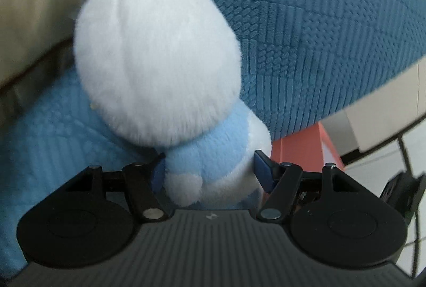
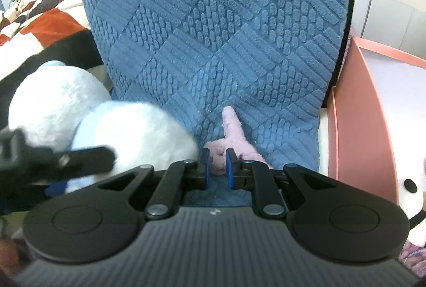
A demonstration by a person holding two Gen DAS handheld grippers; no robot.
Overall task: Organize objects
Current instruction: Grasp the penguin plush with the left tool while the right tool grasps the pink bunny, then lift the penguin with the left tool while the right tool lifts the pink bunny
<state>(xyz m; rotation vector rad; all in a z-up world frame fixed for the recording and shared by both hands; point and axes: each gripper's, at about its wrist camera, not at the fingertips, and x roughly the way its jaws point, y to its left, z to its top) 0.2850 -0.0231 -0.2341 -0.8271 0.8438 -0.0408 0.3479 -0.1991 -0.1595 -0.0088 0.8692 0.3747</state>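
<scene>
A white and light-blue plush toy (image 1: 157, 65) fills the left wrist view, seen from behind, resting against a blue textured cushion (image 1: 319, 28). My left gripper (image 1: 210, 169) is shut on the plush toy's light-blue body. In the right wrist view my right gripper (image 2: 218, 167) is shut on a small pink plush piece (image 2: 231, 137) that lies against the blue cushion (image 2: 218, 28). The white and blue plush (image 2: 119, 127) and the left gripper's black body (image 2: 53, 156) show blurred at the left of that view.
A pink box (image 2: 356, 111) stands to the right of the cushion, also in the left wrist view (image 1: 300, 151). A patterned blanket (image 2: 40, 20) lies at the left. A white plush with black marks (image 2: 410, 196) sits at the right edge.
</scene>
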